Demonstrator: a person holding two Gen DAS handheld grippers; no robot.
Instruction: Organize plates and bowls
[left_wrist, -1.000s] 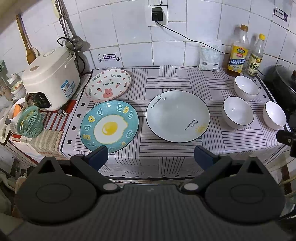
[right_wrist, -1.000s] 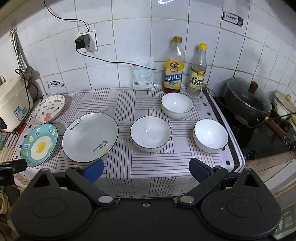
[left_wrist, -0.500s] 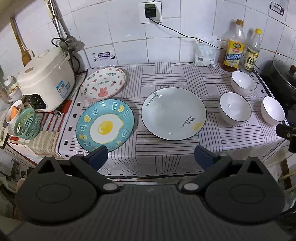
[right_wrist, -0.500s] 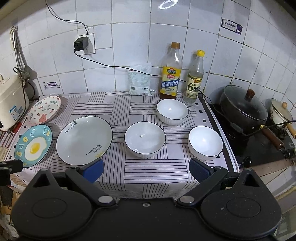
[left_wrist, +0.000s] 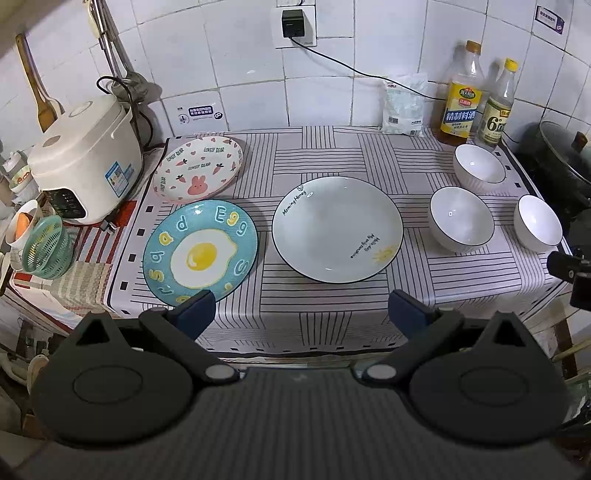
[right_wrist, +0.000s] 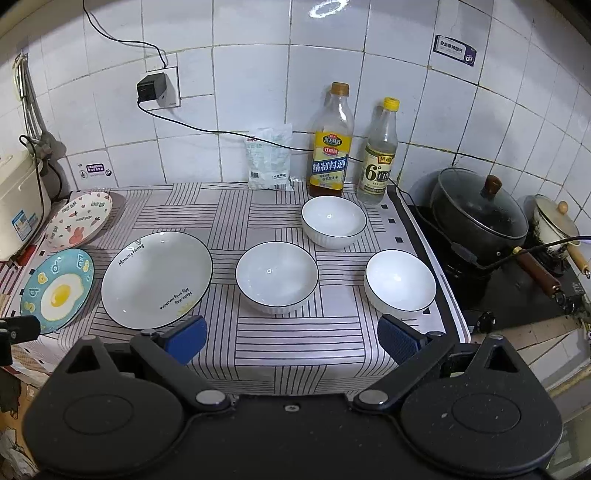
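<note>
Left claw (left_wrist: 301, 308) released, fingers spread wide, holding nothing, hanging at the near edge of the desk (left_wrist: 332, 325) covered with a striped cloth. Right claw (right_wrist: 291, 338) also released and bare, at the near edge too, seen in the right wrist view. In the left wrist view, at 11 o'clock from the left claw: blue fried-egg plate (left_wrist: 200, 253), flat on the cloth, its near rim partly behind the left blue fingertip (left_wrist: 195, 308). Farther at 11 o'clock: pink bunny plate (left_wrist: 198, 168), its rim resting on something at the left side, slightly tilted. At 12 o'clock: large pale "Morning Honey" plate (left_wrist: 337, 229), just beside the egg plate, not touching. At 1 to 2 o'clock: three white bowls with dark rims, all upright and apart from each other, namely far bowl (left_wrist: 479, 167), middle bowl (left_wrist: 461, 218), right bowl (left_wrist: 537, 222) close to the desk's right edge. At 10 o'clock, off the cloth: white rice cooker (left_wrist: 83, 162) and a green mesh basket (left_wrist: 47, 247). At the wall, at 1 o'clock: white packet (left_wrist: 403, 105), cooking wine bottle (left_wrist: 461, 98), white vinegar bottle (left_wrist: 496, 105). In the right wrist view at 2 o'clock: black pot with glass lid (right_wrist: 480, 218) on the stove.
</note>
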